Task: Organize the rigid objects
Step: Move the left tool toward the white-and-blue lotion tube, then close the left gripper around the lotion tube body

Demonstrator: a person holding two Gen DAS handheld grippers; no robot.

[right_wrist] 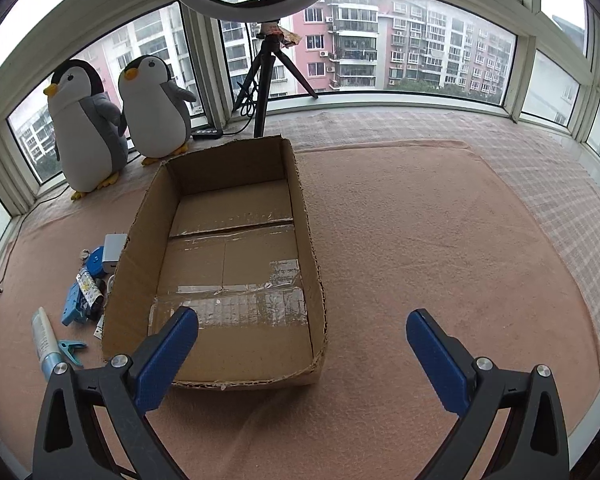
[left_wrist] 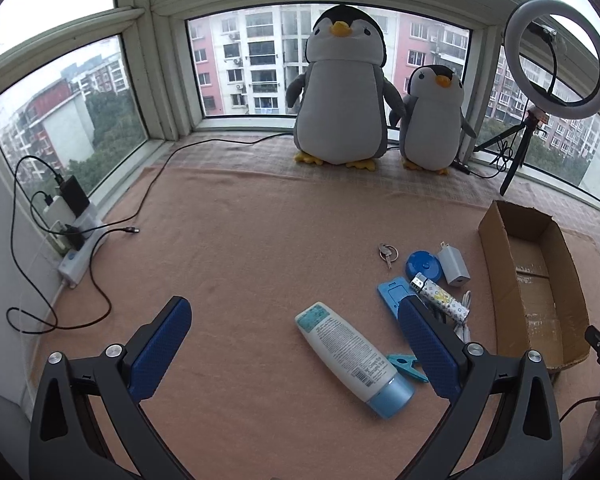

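A white lotion bottle with a blue cap (left_wrist: 354,358) lies on the pink mat between my left gripper's fingers. My left gripper (left_wrist: 296,316) is open and empty above it. Beside the bottle lie a teal clip (left_wrist: 408,365), a patterned lighter (left_wrist: 444,296), a blue flat holder (left_wrist: 394,292), a blue round tape case (left_wrist: 422,265), a grey charger plug (left_wrist: 454,266) and keys (left_wrist: 388,254). An open empty cardboard box (right_wrist: 236,256) stands to their right. My right gripper (right_wrist: 302,320) is open and empty at the box's near end. The bottle (right_wrist: 46,344) and the clutter show left of the box.
Two plush penguins (left_wrist: 342,92) stand on the window ledge at the back. A ring light on a tripod (left_wrist: 556,56) stands at the back right. A power strip with chargers (left_wrist: 74,232) and loose black cables (left_wrist: 100,296) lie along the left wall.
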